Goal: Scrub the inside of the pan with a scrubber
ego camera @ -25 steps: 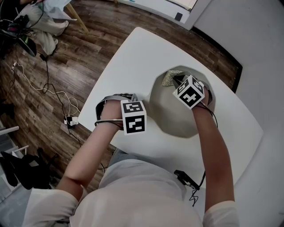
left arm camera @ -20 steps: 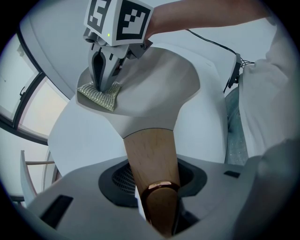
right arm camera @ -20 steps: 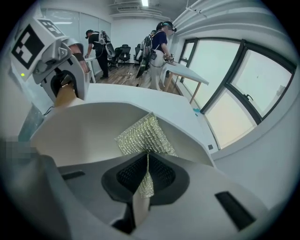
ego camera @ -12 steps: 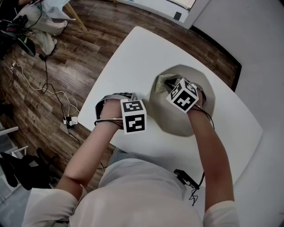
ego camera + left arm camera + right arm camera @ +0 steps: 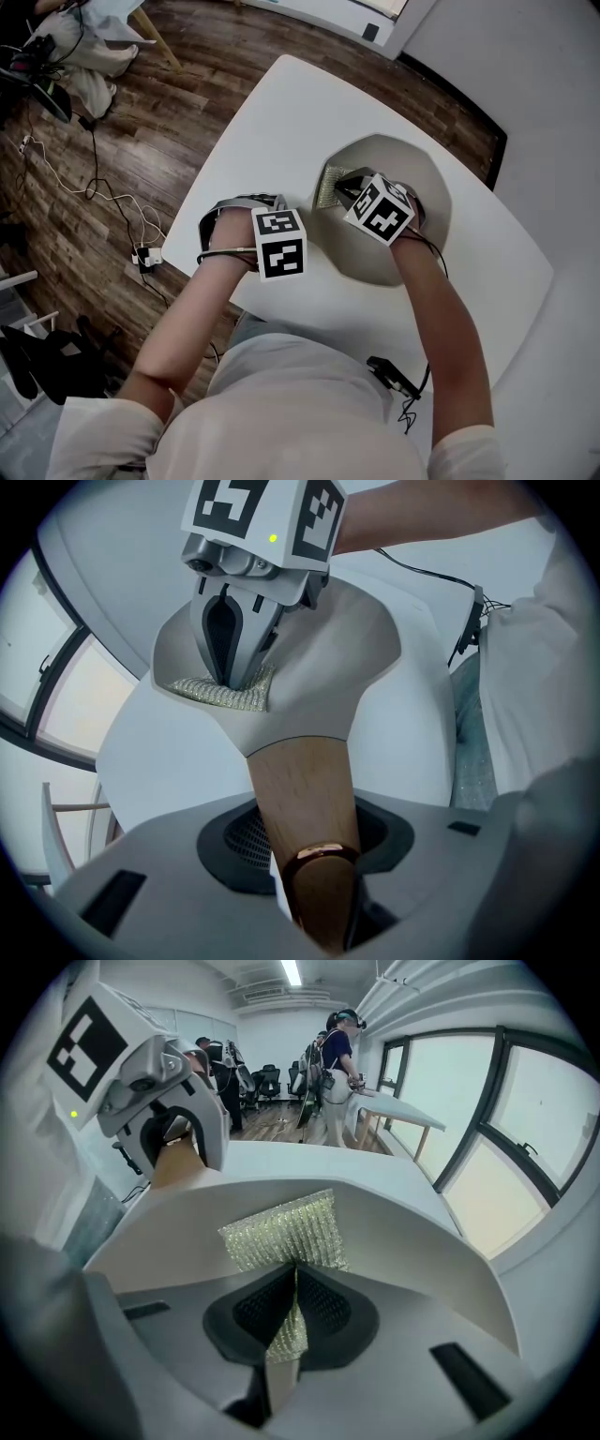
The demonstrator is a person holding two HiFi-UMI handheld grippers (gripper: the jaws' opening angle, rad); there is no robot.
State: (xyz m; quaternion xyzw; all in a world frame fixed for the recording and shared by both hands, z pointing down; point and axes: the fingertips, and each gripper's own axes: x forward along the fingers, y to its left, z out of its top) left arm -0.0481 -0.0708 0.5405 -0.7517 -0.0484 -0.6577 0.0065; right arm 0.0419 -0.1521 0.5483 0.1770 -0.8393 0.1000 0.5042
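Pan (image 5: pixel 364 255) on white bench (image 5: pixel 281 122), wooden handle (image 5: pixel 302 794) clamped between the jaws of the left claw (image 5: pixel 314 892), bowl lying straight ahead of that claw. Right claw (image 5: pixel 286 1335) pinched tight on a glittery scrubber (image 5: pixel 281 1227). Most of the pad sticks out past its tips, lying against the pan's inside wall.

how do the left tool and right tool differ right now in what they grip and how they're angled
The left tool clamps the pan's wooden handle; the right tool pinches the glittery mesh scrubber. The left tool points straight down, outside the bowl of the pan; the right tool slants down into that bowl. Both are shut on something.
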